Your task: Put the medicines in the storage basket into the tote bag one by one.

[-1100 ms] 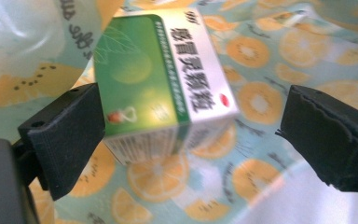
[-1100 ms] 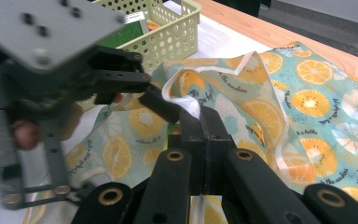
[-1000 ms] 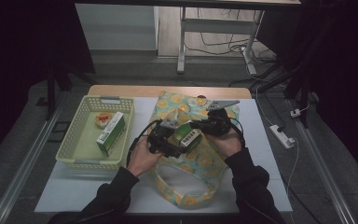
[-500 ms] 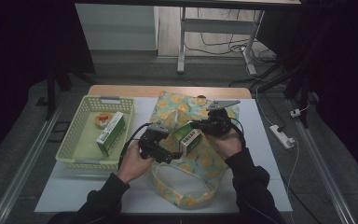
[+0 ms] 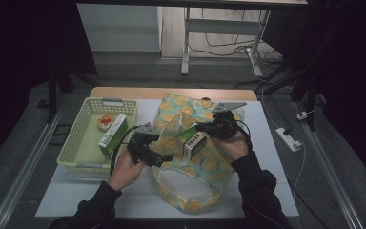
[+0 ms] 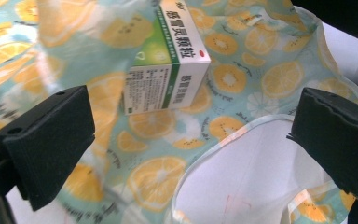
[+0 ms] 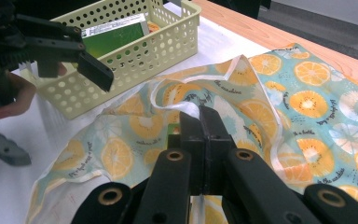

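A green and white medicine box (image 5: pixel 194 139) (image 6: pixel 168 60) lies tilted on a lemon-print cloth bag (image 5: pixel 205 164) (image 6: pixel 158 158) spread over the table. My right gripper (image 5: pixel 201 128) (image 7: pixel 199 116) is shut on a raised fold of the bag's fabric. A sliver of the box (image 7: pixel 172 131) shows just left of its jaws. My left gripper (image 5: pixel 167 158) (image 6: pixel 193 135) hangs a little left of the box. Its jaws have just been opening and stand open with nothing between them. The bag's white-lined mouth (image 6: pixel 261 177) gapes at the near end.
A pale yellow basket (image 5: pixel 76 143) (image 7: pixel 135 60) stands at the left with a second green box (image 5: pixel 113 135) and a small orange item (image 5: pixel 106 120) in it. A power strip (image 5: pixel 288 139) lies on the floor to the right.
My left gripper has let go of the medicine box and drawn back to the left. The box stays by my right gripper, which has not moved.
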`<control>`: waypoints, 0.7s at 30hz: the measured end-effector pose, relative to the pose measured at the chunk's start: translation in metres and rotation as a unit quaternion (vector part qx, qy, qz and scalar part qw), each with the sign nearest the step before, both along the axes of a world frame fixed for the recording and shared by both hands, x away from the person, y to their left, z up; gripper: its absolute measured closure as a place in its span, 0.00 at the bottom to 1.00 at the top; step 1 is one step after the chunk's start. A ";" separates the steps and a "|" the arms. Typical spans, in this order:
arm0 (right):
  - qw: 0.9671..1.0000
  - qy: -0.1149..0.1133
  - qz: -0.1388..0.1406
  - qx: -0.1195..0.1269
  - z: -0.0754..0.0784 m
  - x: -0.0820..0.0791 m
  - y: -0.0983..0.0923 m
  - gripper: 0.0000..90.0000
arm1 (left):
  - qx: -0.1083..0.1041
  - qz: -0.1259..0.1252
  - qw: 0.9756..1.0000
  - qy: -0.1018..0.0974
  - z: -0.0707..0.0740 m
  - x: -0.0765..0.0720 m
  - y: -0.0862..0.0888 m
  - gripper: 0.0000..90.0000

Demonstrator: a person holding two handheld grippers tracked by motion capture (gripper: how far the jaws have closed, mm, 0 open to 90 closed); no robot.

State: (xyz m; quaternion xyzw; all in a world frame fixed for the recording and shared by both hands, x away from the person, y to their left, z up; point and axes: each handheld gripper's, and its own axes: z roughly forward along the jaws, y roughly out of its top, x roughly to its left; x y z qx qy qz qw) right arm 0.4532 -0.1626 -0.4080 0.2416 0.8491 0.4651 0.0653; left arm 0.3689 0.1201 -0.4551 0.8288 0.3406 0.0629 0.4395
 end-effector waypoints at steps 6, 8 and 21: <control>1.000 -0.001 -0.001 0.000 0.000 0.000 -0.001 0.99 | -0.003 0.020 1.000 -0.007 0.004 -0.004 0.019 0.00; 1.000 -0.001 -0.002 0.000 0.000 0.001 -0.001 0.99 | -0.003 0.025 1.000 -0.009 0.006 -0.006 0.025 0.00; 1.000 0.001 -0.003 0.000 0.000 0.001 -0.002 0.99 | 0.022 0.072 0.997 -0.003 0.008 -0.014 0.057 0.00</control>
